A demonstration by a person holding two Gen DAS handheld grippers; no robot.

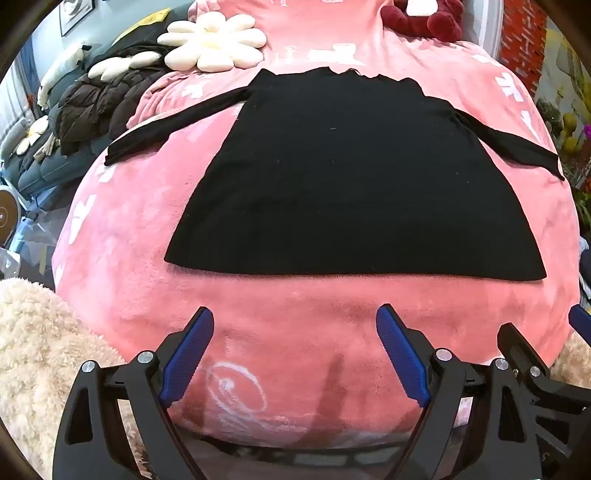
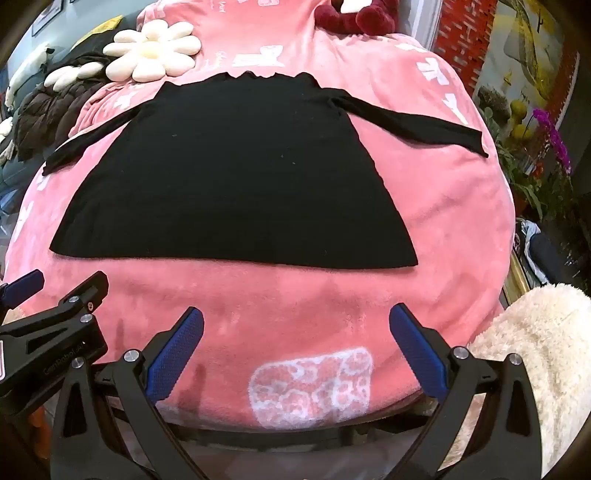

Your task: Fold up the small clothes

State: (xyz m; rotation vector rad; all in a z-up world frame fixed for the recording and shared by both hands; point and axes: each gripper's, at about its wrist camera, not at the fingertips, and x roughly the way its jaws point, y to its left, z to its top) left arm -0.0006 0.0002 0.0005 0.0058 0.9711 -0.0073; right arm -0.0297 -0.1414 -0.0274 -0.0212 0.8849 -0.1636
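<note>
A black long-sleeved top (image 1: 343, 184) (image 2: 236, 184) lies flat on the pink blanket (image 1: 288, 314) (image 2: 295, 295), hem toward me, both sleeves spread out to the sides. My left gripper (image 1: 295, 317) hovers open over bare blanket just short of the hem, nothing between its blue pads. My right gripper (image 2: 295, 314) hangs beside it, also open and empty, below the hem's right half. Each gripper shows at the edge of the other's view: the right gripper (image 1: 535, 354) at the right, the left gripper (image 2: 51, 306) at the left.
A white flower-shaped cushion (image 1: 214, 40) (image 2: 151, 48) and a dark red plush (image 1: 421, 18) (image 2: 354, 14) lie beyond the collar. Dark jackets (image 1: 92, 107) are piled at the far left. A cream fluffy cover (image 1: 40, 350) (image 2: 535, 350) borders the blanket's near corners. Plants (image 2: 535, 147) stand at the right.
</note>
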